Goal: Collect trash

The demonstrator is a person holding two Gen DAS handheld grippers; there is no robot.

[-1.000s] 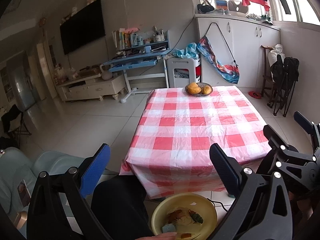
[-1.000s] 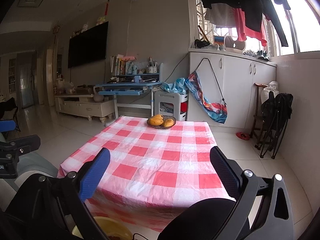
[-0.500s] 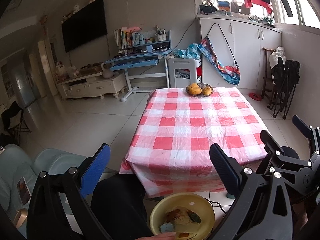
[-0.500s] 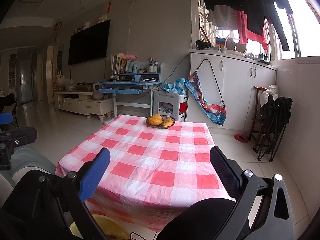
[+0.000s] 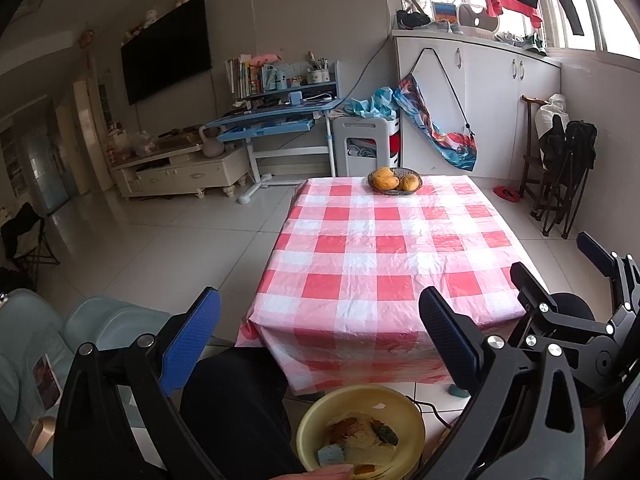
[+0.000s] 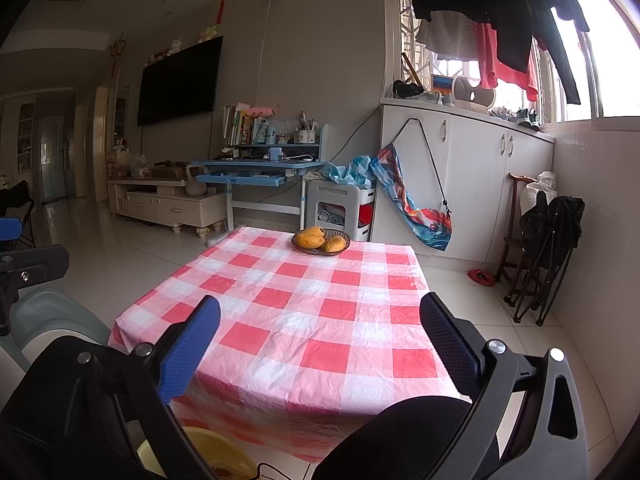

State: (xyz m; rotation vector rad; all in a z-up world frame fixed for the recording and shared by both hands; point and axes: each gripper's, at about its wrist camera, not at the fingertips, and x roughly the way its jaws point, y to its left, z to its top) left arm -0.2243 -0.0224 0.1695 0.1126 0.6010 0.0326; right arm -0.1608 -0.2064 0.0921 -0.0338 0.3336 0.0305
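Note:
A yellow bowl [image 5: 316, 420] holding peel scraps and a blue-green wrapper [image 5: 331, 455] rests low between a person's dark-trousered knees, below the table's near edge. Its rim [image 6: 208, 442] also peeks into the right wrist view. My left gripper [image 5: 320, 324] is open and empty above the bowl, in front of the table edge. My right gripper [image 6: 320, 328] is open and empty too, raised over the near end of the table. In the left wrist view the right gripper [image 5: 560, 280] shows at the right edge.
A table with a red-and-white checked cloth [image 5: 384, 264] carries a dish of mangoes [image 5: 394, 180] at its far end. A pale blue sofa [image 5: 80, 328] sits at left. A folding chair [image 6: 548, 248] leans by the right wall. A fingertip [image 5: 320, 472] touches the bowl's near rim.
Both grippers have drifted slightly; the table looks a little farther in the left wrist view and lower in the right wrist view. Both stay open and empty.

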